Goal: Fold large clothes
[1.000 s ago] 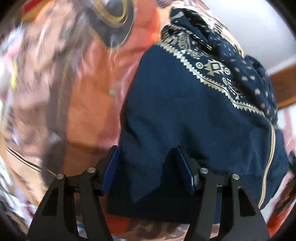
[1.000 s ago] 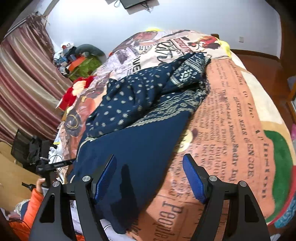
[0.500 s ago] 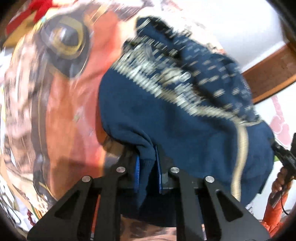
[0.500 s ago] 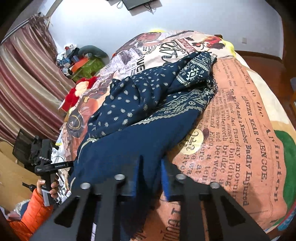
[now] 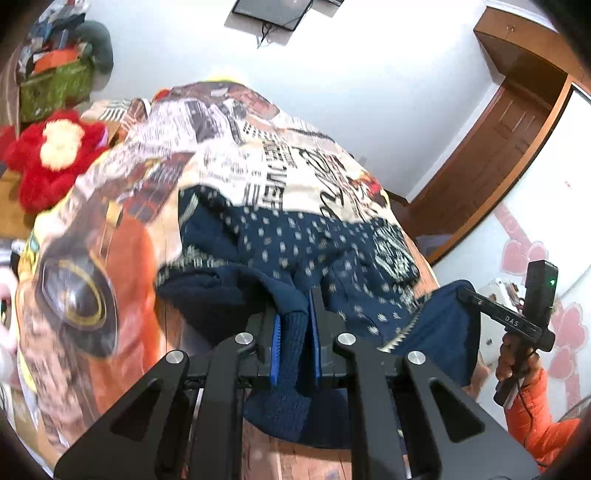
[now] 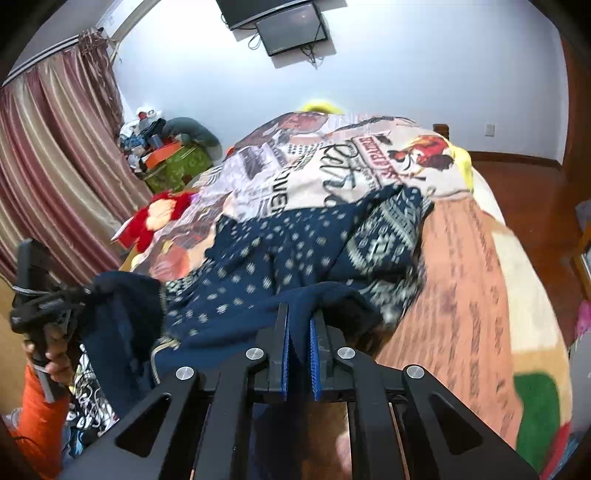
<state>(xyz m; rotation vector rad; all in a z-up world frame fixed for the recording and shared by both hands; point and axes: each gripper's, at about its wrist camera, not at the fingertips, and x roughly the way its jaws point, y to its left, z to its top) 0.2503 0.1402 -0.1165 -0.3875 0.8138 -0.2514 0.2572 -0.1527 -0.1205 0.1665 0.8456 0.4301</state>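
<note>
A navy knitted garment (image 5: 295, 243) with cream dots and patterned bands lies crumpled on a bed (image 6: 480, 266) covered by a newspaper-print blanket. The left gripper (image 5: 294, 332) pinches a thick fold of the plain navy hem between its blue pads. The right gripper (image 6: 298, 343) pinches another stretch of the same hem, jaws pressed close on the cloth.

A second ago both claws were spread wide over the flat hem; half a second ago they closed on it. Now the hem is raised off the blanket and the cameras tilt up toward the wall and a mounted screen (image 6: 288, 26). The fabric near the claws is blurred, so how high it hangs is hard to judge.

With both near corners held, the lift probably starts the first fold, carrying the hem toward the far end of the garment. A red plush toy (image 5: 51, 155) sits beside the bed.
</note>
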